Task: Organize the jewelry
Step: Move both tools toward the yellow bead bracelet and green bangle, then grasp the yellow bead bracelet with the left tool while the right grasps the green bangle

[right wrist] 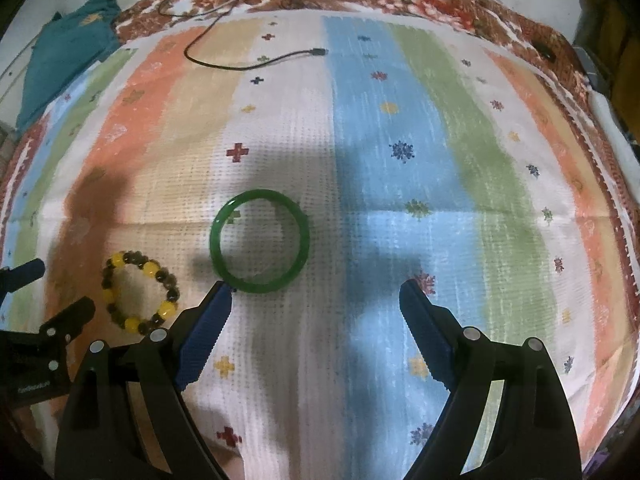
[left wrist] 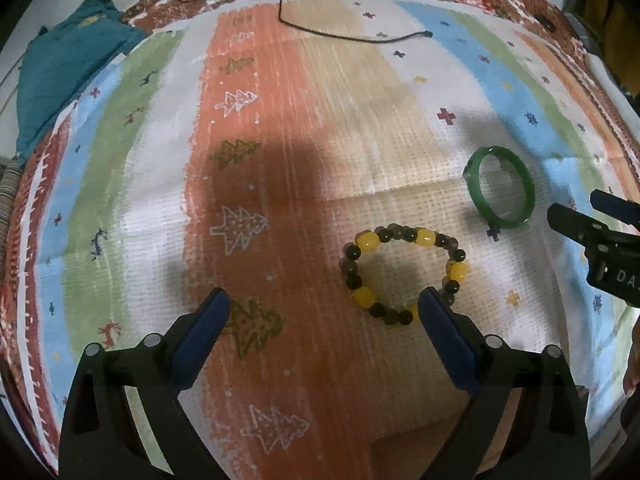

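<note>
Both hand-held grippers are hanging released: the left hand-held gripper (left wrist: 324, 304) should be straddling the beaded bracelet (left wrist: 404, 276), the right hand-held gripper (right wrist: 316, 290) centring over the green bangle (right wrist: 259, 241).

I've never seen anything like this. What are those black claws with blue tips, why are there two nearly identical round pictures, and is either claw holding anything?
No robot arm is at work here: a person holds a two-finger gripper in each hand, and each one carries a wide-angle camera that looks along its fingers. That explains the round, bulging pictures.

One picture comes from the left gripper, the other from the right gripper. Each also catches the other gripper at its edge.

Both look down on a striped cloth. On it lie a beaded bracelet with yellow and dark beads and a green bangle. A black cable lies further back, and a teal cloth off to the side.

Nothing is held: both grippers stand open and empty above the jewelry.
</note>
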